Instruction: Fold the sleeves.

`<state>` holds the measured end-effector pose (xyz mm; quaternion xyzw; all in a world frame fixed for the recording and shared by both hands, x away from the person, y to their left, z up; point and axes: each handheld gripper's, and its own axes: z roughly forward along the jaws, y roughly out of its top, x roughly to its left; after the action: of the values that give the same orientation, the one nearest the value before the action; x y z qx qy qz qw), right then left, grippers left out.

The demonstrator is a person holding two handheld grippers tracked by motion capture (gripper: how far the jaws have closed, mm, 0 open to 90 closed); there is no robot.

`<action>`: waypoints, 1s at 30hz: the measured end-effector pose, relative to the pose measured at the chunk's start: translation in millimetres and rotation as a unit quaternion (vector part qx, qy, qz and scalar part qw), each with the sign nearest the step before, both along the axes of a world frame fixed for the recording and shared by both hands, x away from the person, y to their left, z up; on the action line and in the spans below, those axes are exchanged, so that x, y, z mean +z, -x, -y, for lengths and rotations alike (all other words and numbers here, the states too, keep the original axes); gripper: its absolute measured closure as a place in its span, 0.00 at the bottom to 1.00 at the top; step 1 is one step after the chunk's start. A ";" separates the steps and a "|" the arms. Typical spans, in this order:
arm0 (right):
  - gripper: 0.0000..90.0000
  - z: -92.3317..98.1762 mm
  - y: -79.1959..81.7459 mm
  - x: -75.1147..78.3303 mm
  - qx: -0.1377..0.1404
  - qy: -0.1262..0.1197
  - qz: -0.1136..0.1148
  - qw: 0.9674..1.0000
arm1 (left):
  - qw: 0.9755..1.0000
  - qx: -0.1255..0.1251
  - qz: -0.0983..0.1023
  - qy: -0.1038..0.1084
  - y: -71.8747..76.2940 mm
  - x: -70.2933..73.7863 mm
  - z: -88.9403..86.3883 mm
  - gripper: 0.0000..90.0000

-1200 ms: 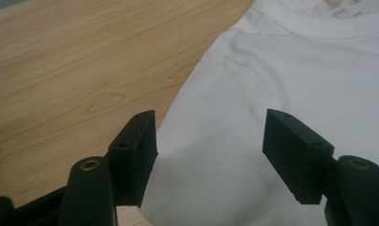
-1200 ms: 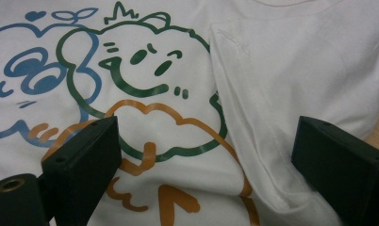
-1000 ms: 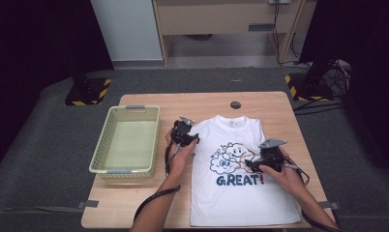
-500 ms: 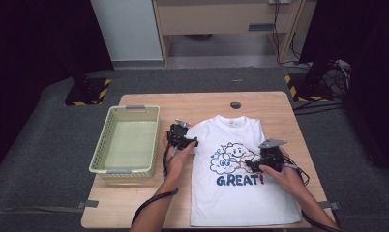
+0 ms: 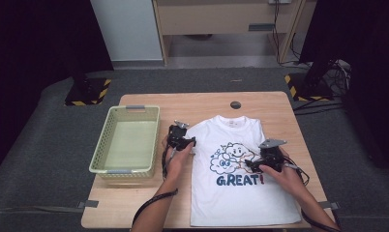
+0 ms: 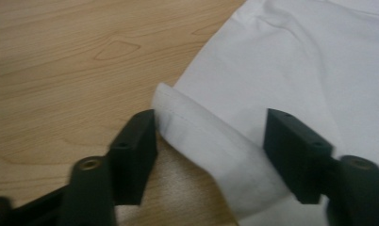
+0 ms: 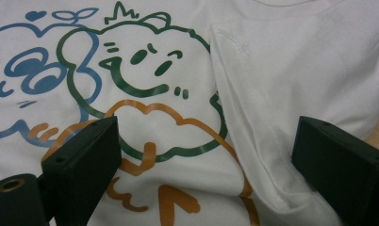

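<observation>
On the wooden bench [image 5: 279, 104], white T-shirt [image 5: 241, 193] lay flat, print up, right of an empty pale-green basket [image 5: 101, 153]. Left gripper [image 6: 209, 155] sat at the shirt's left sleeve [image 6: 216, 150], fingers wide, straddling the sleeve's curled hem, nothing pinched yet. Right gripper [image 7: 204, 174] hovered over the cartoon print [image 7: 131, 94], fingers also wide, a folded ridge of cloth between them, not gripped.

Probable step: taking hold to fold the shirt. Best done by lowering the left fingers until one slid under the lifted hem, then closing on both cloth layers well in from the edge. Same on the right: closing across the ridge, not on flat fabric. Risk: thin cotton slipping out or dragging the whole shirt.

Bench surface smooth light wood, small dark round fitting [image 5: 235, 105] near the far edge. Grey floor around, dark surroundings, yellow-black striped bases [image 5: 86, 92] at both sides.
</observation>
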<state>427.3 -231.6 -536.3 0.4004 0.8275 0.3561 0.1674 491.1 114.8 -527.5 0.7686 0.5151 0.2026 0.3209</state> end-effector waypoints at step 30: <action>0.09 -41.4 -1.8 -0.2 -0.004 0.001 0.001 1.000 | 0.998 -0.045 0.047 0.013 -1.9 36.9 10.1 0.91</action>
<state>429.1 -190.2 -536.6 0.4031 0.8262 0.3548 0.1704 493.0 104.7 -490.6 0.7762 0.4669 0.2174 0.3636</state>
